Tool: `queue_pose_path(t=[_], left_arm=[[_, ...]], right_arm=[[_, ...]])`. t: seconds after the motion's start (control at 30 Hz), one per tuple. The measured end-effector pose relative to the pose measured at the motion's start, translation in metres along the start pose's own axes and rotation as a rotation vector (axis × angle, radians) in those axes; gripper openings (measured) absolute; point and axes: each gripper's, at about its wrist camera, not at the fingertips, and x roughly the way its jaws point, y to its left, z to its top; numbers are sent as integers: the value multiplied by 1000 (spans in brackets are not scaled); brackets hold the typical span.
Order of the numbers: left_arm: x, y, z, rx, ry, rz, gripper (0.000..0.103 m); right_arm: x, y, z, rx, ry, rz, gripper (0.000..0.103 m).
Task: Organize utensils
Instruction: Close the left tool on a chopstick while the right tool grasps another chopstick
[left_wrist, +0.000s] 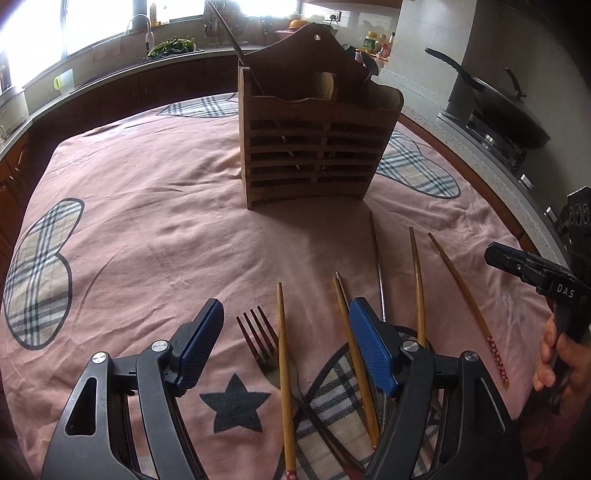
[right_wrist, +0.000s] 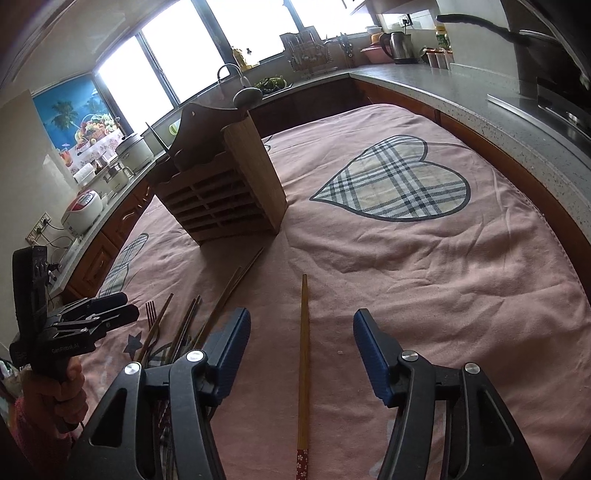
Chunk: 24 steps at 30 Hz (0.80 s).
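Note:
A slatted wooden utensil holder (left_wrist: 314, 144) stands upright on the pink cloth (left_wrist: 147, 221), with a ladle and a spatula in it. My left gripper (left_wrist: 286, 317) is open over a fork (left_wrist: 260, 339) and a wooden chopstick (left_wrist: 284, 369); more chopsticks (left_wrist: 417, 280) lie to its right. My right gripper (right_wrist: 301, 325) is open too, straddling a single chopstick (right_wrist: 303, 354) with a red patterned end, its pads clear of it. The holder (right_wrist: 221, 188) also shows in the right wrist view, and the other hand-held gripper (right_wrist: 92, 321) at left.
A stone counter (right_wrist: 480, 110) runs around the cloth-covered table. A wok (left_wrist: 506, 110) sits on the stove at right. A sink tap, kettle and rice cooker (right_wrist: 83, 210) stand on the far counters. A hand (left_wrist: 557, 354) holds the right gripper's handle.

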Motion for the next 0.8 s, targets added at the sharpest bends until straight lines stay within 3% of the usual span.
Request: queue_pose_path(t=[0.13,0.37,0.53,0.7,0.8], left_arm=[[17,2,9,30,44,-29,66],[53,-1,20,125,172,-61,34],[60,-13,21,219,205,-45,30],[63,-13,23,222,219,-52,11],[64,-12,25,213,221,-56,7]], right_arm=[[8,-1,3,-7,25,-13,52],[24,-3,6,-25,81,-47,46],[35,-5,7,-33,115,-66,42],[45,2,10,-71,139,-80,37],[56,7,13,-104,160,-99,32]])
